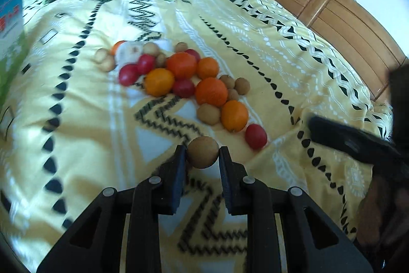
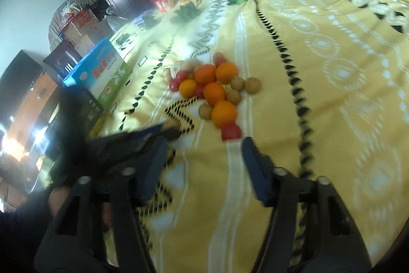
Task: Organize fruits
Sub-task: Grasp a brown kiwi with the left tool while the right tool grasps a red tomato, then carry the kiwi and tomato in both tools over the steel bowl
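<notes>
Where the yellow patterned bedspread (image 1: 76, 99) fills nearly all of both views, a wooden headboard (image 1: 340, 17) runs along the upper right of the left wrist frame and a blue-green carton (image 2: 102, 73) sits at the cloth's left edge in the right wrist frame. The fruit pile (image 1: 179, 76) lies at centre frame in both views: oranges, red fruits & small brown round ones, bunched touching each other. Nearest end of the pile is a red fruit (image 2: 230, 131), touching an orange (image 2: 224, 113) just above it.

Left gripper (image 1: 202, 155) enters from the bottom of its frame, angled down toward the cloth, both pads pinching a brown round fruit (image 1: 202, 152), which sits lower centre, apart from the pile. Right gripper (image 2: 204, 145) also comes in from the bottom, tilted down; fingers spread w/ nothing between them, tips just below the red fruit, not touching it. The left gripper shows as a dark blur at left of that frame.
</notes>
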{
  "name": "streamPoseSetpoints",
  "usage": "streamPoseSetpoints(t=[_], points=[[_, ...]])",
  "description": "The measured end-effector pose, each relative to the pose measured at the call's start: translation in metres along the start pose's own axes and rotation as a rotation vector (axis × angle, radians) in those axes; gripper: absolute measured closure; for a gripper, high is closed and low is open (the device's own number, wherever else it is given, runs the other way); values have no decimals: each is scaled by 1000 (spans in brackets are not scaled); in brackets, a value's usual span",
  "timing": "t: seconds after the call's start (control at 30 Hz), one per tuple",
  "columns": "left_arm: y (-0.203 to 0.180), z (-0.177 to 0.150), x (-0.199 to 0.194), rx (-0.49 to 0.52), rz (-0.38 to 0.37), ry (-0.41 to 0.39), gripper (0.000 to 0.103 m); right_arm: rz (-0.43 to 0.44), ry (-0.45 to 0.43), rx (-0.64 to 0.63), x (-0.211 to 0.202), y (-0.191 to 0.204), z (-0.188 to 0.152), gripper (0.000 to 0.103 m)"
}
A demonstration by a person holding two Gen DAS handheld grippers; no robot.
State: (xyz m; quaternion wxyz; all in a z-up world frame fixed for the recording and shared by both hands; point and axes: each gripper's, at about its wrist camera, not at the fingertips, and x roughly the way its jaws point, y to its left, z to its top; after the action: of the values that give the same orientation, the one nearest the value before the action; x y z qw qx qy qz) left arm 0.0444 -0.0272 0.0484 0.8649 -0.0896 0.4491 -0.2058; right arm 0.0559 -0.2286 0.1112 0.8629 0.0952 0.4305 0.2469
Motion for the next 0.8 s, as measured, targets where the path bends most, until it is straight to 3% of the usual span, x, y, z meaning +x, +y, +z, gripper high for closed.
streamPoseSetpoints(t=[0.1,0.43,0.57,0.67,0.8], points=[[7,-5,-7,-15,4,3,77,-44,81,-48,33,-1,10,53],[10,-6,-7,-38,-6,-12,77,-111,150,-117,57,-4,7,56],[6,-3,-13,-35,2,-25,77,-140,167,-120,65,-8,2,64],[2,0,-22,-25,12,-44,77,-155,168,-115,66,-13,2,76],[-1,4,-41,-15,25,-75,77,-138,164,-130,60,-12,2,77]])
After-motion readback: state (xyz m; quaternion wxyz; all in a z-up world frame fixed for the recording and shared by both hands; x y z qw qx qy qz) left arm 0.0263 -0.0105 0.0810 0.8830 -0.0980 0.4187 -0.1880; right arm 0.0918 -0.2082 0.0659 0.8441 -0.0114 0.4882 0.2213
